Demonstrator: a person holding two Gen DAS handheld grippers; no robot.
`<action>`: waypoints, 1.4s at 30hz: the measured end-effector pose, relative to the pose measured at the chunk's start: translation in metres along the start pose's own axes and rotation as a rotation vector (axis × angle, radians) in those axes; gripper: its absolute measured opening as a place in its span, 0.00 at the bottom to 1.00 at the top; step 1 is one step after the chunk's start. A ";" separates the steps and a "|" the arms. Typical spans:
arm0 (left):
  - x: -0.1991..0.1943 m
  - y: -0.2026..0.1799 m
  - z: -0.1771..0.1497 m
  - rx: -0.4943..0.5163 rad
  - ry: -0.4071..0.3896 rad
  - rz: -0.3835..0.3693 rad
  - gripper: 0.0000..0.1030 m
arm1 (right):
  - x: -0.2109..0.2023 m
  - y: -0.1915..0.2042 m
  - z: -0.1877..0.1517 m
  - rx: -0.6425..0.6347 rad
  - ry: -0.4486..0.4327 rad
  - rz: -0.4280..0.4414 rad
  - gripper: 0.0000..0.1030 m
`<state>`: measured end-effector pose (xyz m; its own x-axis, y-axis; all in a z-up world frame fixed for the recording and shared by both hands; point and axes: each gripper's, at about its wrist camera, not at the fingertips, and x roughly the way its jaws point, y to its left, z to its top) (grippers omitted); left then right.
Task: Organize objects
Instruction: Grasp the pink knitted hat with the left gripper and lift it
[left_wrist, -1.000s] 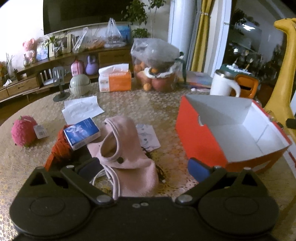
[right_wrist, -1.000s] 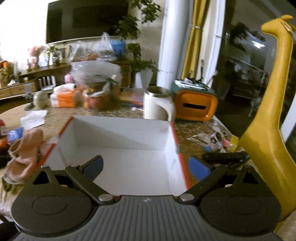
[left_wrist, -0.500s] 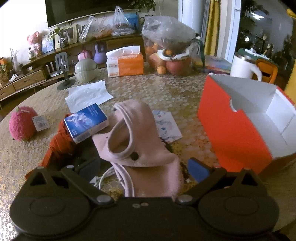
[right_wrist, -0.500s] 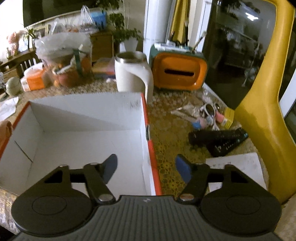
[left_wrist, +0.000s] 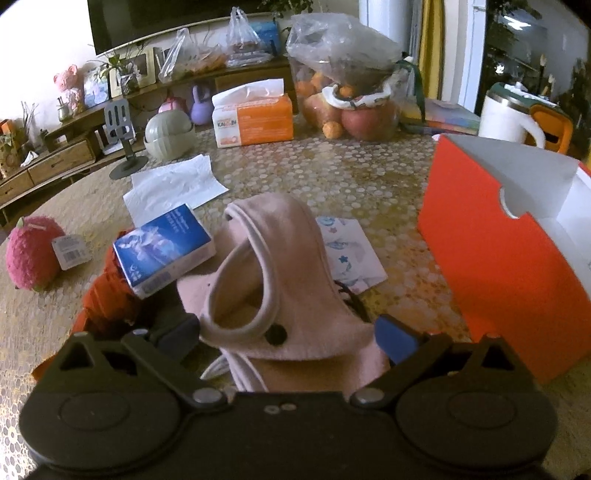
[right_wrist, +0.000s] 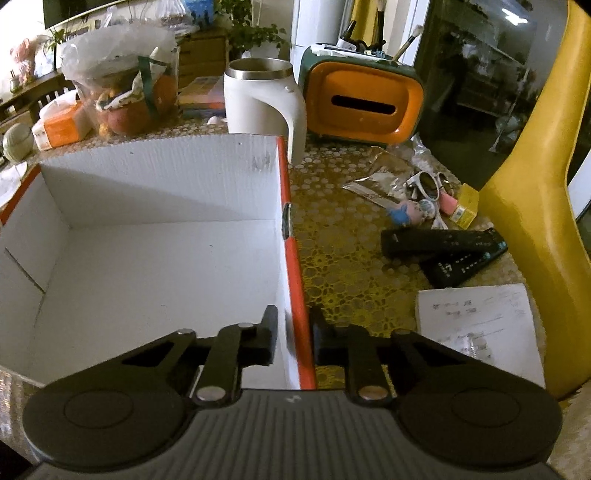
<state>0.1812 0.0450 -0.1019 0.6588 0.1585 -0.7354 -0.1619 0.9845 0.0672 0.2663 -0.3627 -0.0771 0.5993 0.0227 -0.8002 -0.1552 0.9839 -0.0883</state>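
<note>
Garment left of box

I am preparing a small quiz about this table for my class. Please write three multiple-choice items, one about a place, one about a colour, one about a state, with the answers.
1. Where does the blue packet lie?
A. Inside the box
B. Beside the pink garment, on its left in the left wrist view
C. On top of the tissue pack

2. What colour is the outside of the box?
A. Orange-red
B. Green
C. Black

3. What is the right tool doing?
A. Standing wide open above the mug
B. Holding a remote control
C. Closed on the side wall of the box

Answers:
1 B: the packet rests next to the pink garment, away from the box.
2 A: the outer wall is orange-red and the inside is white.
3 C: its two fingers press the wall from inside and outside.
</note>
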 end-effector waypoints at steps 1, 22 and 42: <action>0.003 0.001 0.001 -0.005 0.008 -0.001 0.98 | 0.001 -0.001 0.001 0.002 0.002 0.005 0.12; -0.034 0.019 0.021 0.000 -0.006 0.028 0.18 | -0.007 0.003 0.000 -0.022 -0.007 0.001 0.12; -0.126 0.022 0.089 -0.038 -0.208 -0.124 0.14 | -0.010 0.003 -0.002 -0.018 -0.010 0.005 0.11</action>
<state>0.1604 0.0535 0.0522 0.8120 0.0521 -0.5813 -0.0950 0.9945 -0.0435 0.2587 -0.3603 -0.0706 0.6059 0.0299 -0.7950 -0.1727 0.9804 -0.0947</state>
